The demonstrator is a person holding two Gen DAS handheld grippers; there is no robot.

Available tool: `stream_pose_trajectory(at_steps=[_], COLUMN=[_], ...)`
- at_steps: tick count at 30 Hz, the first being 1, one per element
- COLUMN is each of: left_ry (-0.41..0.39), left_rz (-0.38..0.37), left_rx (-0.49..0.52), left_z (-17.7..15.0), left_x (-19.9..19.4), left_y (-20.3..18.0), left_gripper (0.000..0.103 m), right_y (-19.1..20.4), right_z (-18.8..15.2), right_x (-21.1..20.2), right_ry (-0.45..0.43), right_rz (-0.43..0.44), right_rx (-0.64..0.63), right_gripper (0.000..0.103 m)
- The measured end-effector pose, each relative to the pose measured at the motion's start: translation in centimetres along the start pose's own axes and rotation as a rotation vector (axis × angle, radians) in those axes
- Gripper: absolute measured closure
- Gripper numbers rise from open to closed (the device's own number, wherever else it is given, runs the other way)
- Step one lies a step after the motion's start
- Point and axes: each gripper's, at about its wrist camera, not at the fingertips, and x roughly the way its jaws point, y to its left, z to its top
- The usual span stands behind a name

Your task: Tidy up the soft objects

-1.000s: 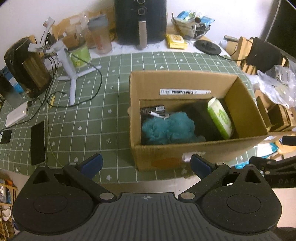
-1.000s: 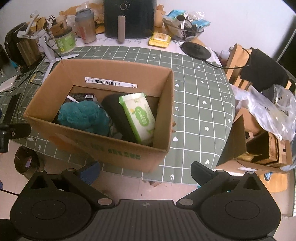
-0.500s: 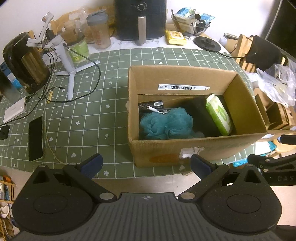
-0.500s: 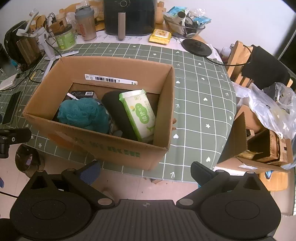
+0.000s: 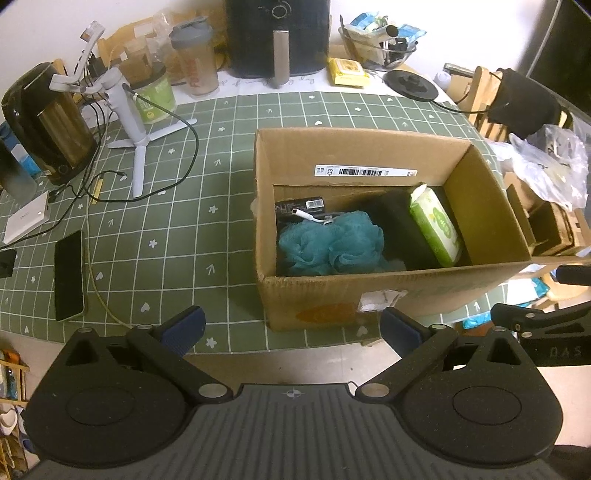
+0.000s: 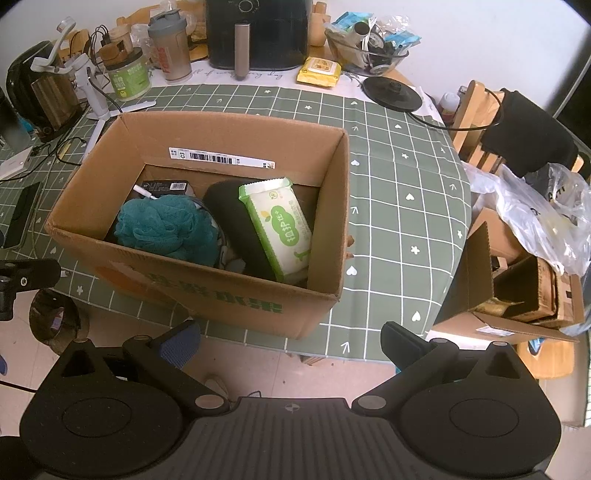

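Covering the cluttered table is a green checked cloth (image 5: 177,229) dotted with white hearts, with a black air fryer (image 6: 256,33) and a kettle (image 5: 44,122) along the wall side. Near its front edge sits an open corrugated cardboard box (image 6: 332,206) bearing a barcode sticker marked "C3". Inside lie a frilly teal mesh sponge (image 6: 166,229), a dark rounded cushion (image 6: 236,221) and a green-and-white wipes pack (image 6: 280,225). Left gripper (image 5: 291,326) and right gripper (image 6: 290,341) hover before the box, jaws spread wide, empty.

The box (image 6: 229,306) wall hides the sponge's (image 6: 166,229) underside and the wipes' (image 6: 280,229) lower end. The fryer (image 5: 277,33) is cut off at the top edge. The barcode label's (image 5: 365,172) print is too small to read.
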Motion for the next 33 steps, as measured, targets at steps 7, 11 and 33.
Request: stream_pose_trajectory(at_steps=[7, 11, 33], left_ry=[0.005, 0.006, 0.027], left_rz=[-0.001, -0.004, -0.016], left_rx=[0.005, 0.007, 0.016], left_z=[0.15, 0.22, 0.22], left_x=[0.05, 0.06, 0.31], left_y=[0.02, 0.01, 0.06], left_gripper=[0.0, 0.0, 0.0], right_y=[0.08, 0.11, 0.19], right_z=[0.09, 0.16, 0.17], right_x=[0.12, 0.17, 0.45], right_ry=[0.006, 0.008, 0.029], right_rz=[0.0, 0.0, -0.019], right_rx=[0.002, 0.002, 0.014], right_gripper=[0.0, 0.0, 0.0])
